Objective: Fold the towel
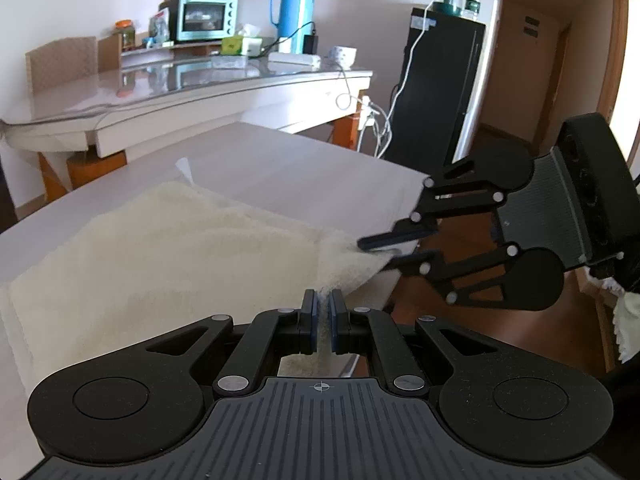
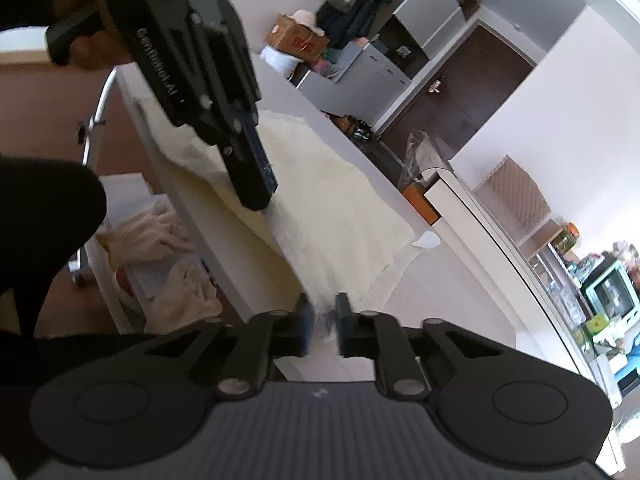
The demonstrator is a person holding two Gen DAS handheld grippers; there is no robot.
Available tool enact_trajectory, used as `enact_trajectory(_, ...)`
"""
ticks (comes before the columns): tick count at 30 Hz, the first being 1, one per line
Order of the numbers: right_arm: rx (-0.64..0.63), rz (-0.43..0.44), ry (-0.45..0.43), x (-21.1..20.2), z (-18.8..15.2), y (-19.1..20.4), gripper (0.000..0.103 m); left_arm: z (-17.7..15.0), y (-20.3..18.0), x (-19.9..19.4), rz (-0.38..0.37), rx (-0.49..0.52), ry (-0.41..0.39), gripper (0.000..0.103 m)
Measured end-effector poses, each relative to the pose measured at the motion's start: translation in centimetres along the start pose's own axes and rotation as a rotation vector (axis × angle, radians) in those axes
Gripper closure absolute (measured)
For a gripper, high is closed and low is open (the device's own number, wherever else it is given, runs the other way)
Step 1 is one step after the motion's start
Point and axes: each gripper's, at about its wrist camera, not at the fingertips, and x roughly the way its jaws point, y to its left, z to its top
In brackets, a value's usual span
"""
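Note:
A cream fluffy towel [image 1: 160, 248] lies on the white table [image 1: 304, 172], its near edge lifted off the table's front edge. My left gripper [image 1: 323, 300] is shut on the towel's near edge. My right gripper [image 1: 374, 250] comes in from the right and is shut on the towel's right corner. In the right wrist view the towel [image 2: 332, 216] stretches away from my right gripper [image 2: 322, 312], which pinches its edge. The left gripper [image 2: 260, 200] grips the same edge further along.
A second white table [image 1: 224, 92] behind carries a teal oven [image 1: 206, 18], a blue thermos [image 1: 294, 10] and jars. A black fridge [image 1: 436, 80] stands at the right with white cables. A rack with cloths [image 2: 160, 256] sits below the table's front edge.

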Motion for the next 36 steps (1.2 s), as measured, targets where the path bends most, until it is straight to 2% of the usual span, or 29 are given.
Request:
enact_trajectory(2, -0.001, -0.004, -0.002, -0.1, 0.1, -0.1, 0.095, -0.3, -0.1, -0.4, -0.003, -0.001, 0.0, 0.096)
enact_trajectory(5, -0.002, -0.009, -0.004, -0.3, 0.2, -0.4, 0.095, -1.0, -0.2, -1.5, -0.003, -0.011, -0.009, 0.09)
enact_trajectory(6, -0.002, -0.011, -0.005, -0.4, 0.2, -0.4, 0.095, -1.2, -0.1, -2.1, -0.002, -0.021, -0.016, 0.085)
enact_trajectory(7, -0.003, -0.012, -0.005, -0.5, 0.3, -0.5, 0.095, -1.5, 0.0, -2.7, -0.001, -0.03, -0.023, 0.074)
enact_trajectory(9, -0.004, -0.016, -0.007, -0.6, 0.3, -0.6, 0.095, -2.6, 1.0, -5.0, 0.06, -0.065, -0.047, 0.064)
enact_trajectory(10, -0.005, -0.017, -0.006, -0.6, 0.4, -0.7, 0.095, -2.9, 1.3, -5.6, 0.086, -0.074, -0.05, 0.065)
enact_trajectory(12, -0.01, -0.019, -0.005, -0.7, 0.4, -0.7, 0.095, -4.0, 2.9, -7.5, 0.221, -0.109, -0.038, 0.065)
enact_trajectory(17, -0.015, -0.024, -0.002, -0.6, 0.9, -0.8, 0.095, -5.4, 4.4, -9.1, 0.407, -0.095, 0.023, 0.065)
enact_trajectory(24, -0.024, -0.037, 0.011, -0.7, 1.3, -1.3, 0.095, -6.5, 3.5, -8.2, 0.399, -0.04, 0.08, 0.065)
enact_trajectory(36, -0.148, -0.072, 0.022, -0.2, 3.8, -2.3, 0.096, -7.5, 3.4, -8.9, 0.401, -0.034, 0.079, 0.064)
